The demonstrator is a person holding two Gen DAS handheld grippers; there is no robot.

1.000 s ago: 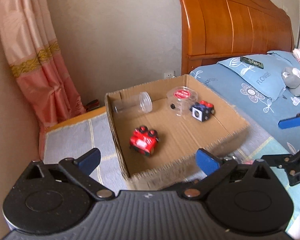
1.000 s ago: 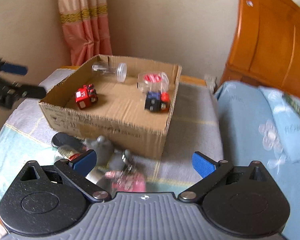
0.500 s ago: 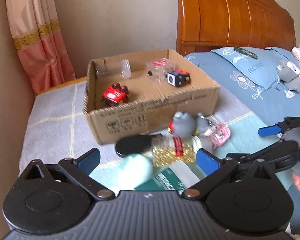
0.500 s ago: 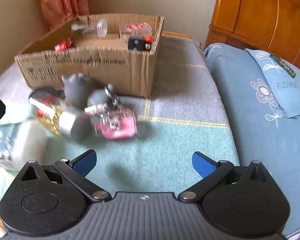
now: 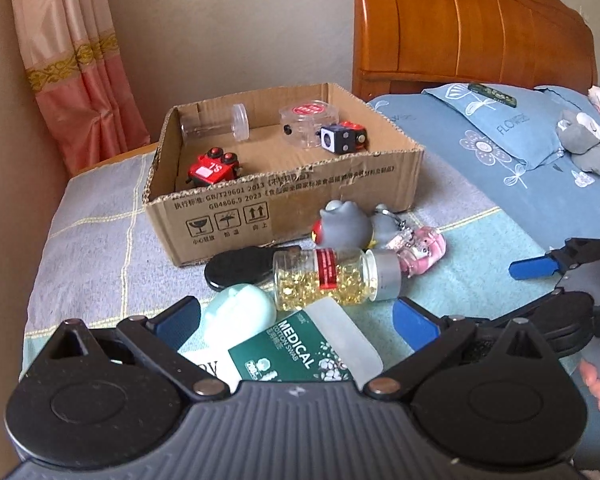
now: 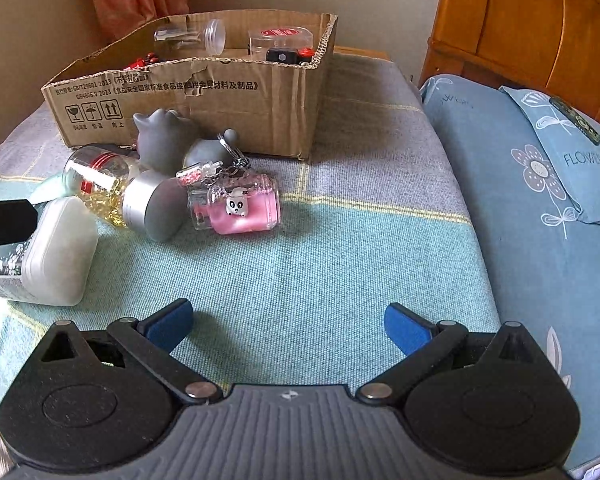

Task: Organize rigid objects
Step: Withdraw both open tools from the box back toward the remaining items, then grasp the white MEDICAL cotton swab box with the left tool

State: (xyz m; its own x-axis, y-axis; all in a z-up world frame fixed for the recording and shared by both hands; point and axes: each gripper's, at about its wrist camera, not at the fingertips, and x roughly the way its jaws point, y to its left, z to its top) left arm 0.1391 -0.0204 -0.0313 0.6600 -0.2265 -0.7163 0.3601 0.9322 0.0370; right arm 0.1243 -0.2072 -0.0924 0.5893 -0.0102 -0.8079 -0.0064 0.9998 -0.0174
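Note:
An open cardboard box [image 5: 284, 176] [image 6: 188, 100] stands on the bed and holds a red toy car [image 5: 214, 168], a clear tube [image 5: 216, 126], a clear round case [image 5: 308, 120] and a black cube [image 5: 342, 140]. In front of it lies a pile: a grey figure [image 5: 342, 228] [image 6: 164, 136], a pink keychain jar [image 5: 420, 248] [image 6: 240, 208], a bottle of gold capsules [image 5: 332, 280] [image 6: 112, 188], a black disc [image 5: 240, 268], a mint case [image 5: 240, 312] and a cotton swab box [image 5: 296, 352] [image 6: 48, 256]. My left gripper [image 5: 296, 318] is open over the swab box. My right gripper [image 6: 288, 322] [image 5: 540, 288] is open above bare blanket, right of the pile.
A wooden headboard [image 5: 460, 28] rises behind the box, with a blue flowered pillow [image 5: 500, 128] [image 6: 560, 168] and a grey plush [image 5: 580, 144] to the right. A pink curtain [image 5: 72, 60] hangs at the left. Fingers of a hand [image 5: 596, 380] show at the right edge.
Both grippers have drawn back from the box toward the pile in front of it and sit lower. The objects have not moved, and both stay open.

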